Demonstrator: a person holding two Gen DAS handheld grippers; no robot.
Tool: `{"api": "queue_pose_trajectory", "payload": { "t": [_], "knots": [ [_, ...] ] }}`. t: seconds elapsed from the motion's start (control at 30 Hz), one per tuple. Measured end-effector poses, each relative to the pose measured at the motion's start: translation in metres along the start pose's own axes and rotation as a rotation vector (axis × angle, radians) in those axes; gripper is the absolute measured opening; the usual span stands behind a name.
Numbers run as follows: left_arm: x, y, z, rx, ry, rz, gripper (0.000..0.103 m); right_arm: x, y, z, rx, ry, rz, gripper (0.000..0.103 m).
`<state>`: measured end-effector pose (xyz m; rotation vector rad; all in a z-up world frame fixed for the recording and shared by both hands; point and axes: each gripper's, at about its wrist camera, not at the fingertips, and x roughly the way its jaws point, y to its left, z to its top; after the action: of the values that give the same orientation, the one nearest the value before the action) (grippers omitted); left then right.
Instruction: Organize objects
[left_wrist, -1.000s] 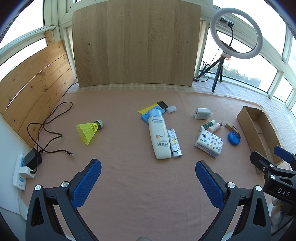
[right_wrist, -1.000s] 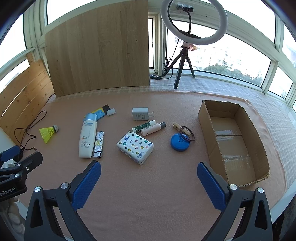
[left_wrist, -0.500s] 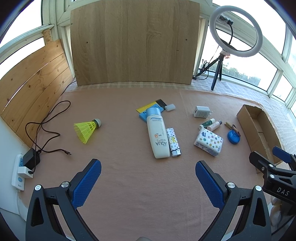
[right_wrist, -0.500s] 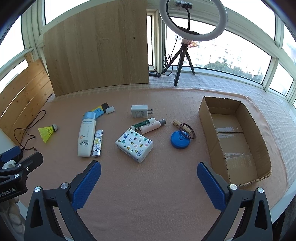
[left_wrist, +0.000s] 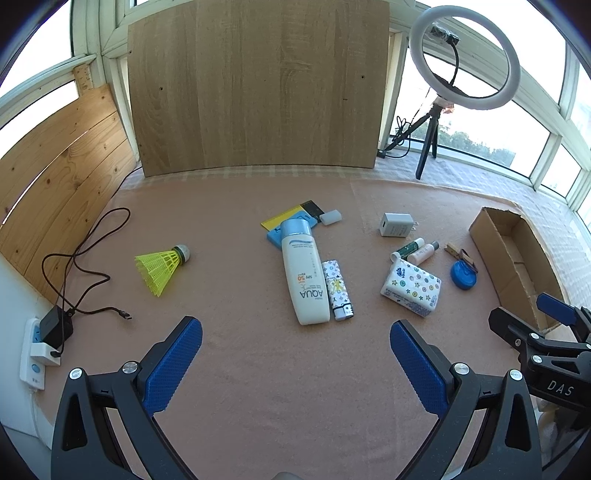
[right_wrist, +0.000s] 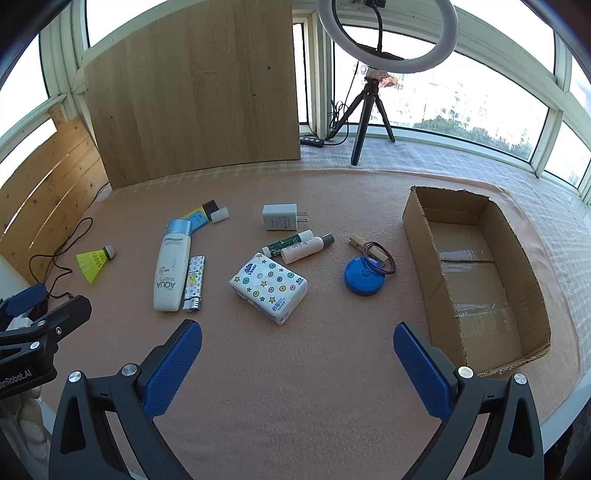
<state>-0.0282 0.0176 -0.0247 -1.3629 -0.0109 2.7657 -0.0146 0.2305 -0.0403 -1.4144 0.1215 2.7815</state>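
Observation:
Loose items lie on a pink cloth: a white AQUA sunscreen tube (left_wrist: 303, 273) (right_wrist: 172, 267), a patterned lighter (left_wrist: 337, 290) (right_wrist: 194, 284), a yellow shuttlecock (left_wrist: 160, 264) (right_wrist: 94, 260), a tissue pack (left_wrist: 410, 287) (right_wrist: 267, 286), a white charger (left_wrist: 396, 225) (right_wrist: 280, 218), two small bottles (right_wrist: 299, 245), a blue round lid (right_wrist: 364, 275) and a clothespin (right_wrist: 367, 249). An open cardboard box (right_wrist: 476, 273) (left_wrist: 511, 254) stands on the right. My left gripper (left_wrist: 295, 356) and right gripper (right_wrist: 297, 356) both hover open and hold nothing, short of the items.
A wooden board (left_wrist: 255, 85) leans at the back, wood panels (left_wrist: 55, 184) line the left. A black cable (left_wrist: 85, 258) runs to a plug in a power strip (left_wrist: 35, 354). A ring light on a tripod (right_wrist: 384, 55) stands behind. Yellow and blue cards (left_wrist: 286, 221) lie under the tube's cap.
Both views have shifted slightly, so the items sit a little lower and nearer; nothing on the cloth has moved and both grippers stay open.

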Motion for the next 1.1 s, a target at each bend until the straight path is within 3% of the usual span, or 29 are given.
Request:
{"api": "queue_pose_trajectory", "payload": {
  "t": [0.3, 0.47, 0.8, 0.9, 1.03, 1.1],
  "knots": [
    [0.018, -0.008, 0.004, 0.009, 0.014, -0.012, 0.103, 0.021, -0.012, 0.012, 0.02, 0.022, 0.058, 0.102],
    [0.03, -0.014, 0.009, 0.014, 0.021, -0.025, 0.103, 0.036, -0.023, 0.021, 0.05, 0.044, 0.109, 0.095],
    [0.059, -0.035, 0.021, 0.047, 0.027, -0.058, 0.102, 0.073, -0.036, 0.035, 0.074, 0.126, 0.193, 0.063],
    [0.068, -0.043, 0.023, 0.058, 0.034, -0.066, 0.102, 0.085, -0.04, 0.037, 0.094, 0.155, 0.219, 0.06],
    [0.083, -0.052, 0.028, 0.064, 0.057, -0.085, 0.102, 0.1, -0.046, 0.04, 0.134, 0.201, 0.28, 0.046],
    [0.089, -0.056, 0.03, 0.063, 0.06, -0.098, 0.102, 0.107, -0.047, 0.042, 0.154, 0.213, 0.307, 0.044]
  ]
}}
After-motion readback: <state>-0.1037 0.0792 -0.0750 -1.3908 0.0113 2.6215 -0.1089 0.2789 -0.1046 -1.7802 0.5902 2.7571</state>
